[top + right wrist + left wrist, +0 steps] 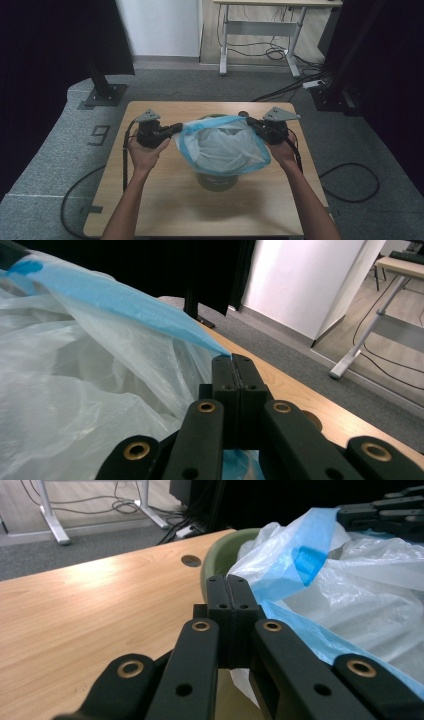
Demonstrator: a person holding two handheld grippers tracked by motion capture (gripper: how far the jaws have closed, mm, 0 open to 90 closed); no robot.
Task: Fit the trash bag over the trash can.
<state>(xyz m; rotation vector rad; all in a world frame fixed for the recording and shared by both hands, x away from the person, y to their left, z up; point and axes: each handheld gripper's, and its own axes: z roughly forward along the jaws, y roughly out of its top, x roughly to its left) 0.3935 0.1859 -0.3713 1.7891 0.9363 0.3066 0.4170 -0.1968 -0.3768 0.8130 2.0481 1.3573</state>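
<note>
Clamping the bag's blue rim (222, 120), your left gripper (176, 129) grips at nine o'clock, your right gripper (251, 122) at three, above the green bin (216, 180).

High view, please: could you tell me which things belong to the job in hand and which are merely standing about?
In use:
- bin bag, blue-edged, stretched open
- green bin beneath it
- left gripper, shut on the bag's rim
- right gripper, likewise

Standing about:
- desk beyond the table
- floor cables
- power strip
</note>
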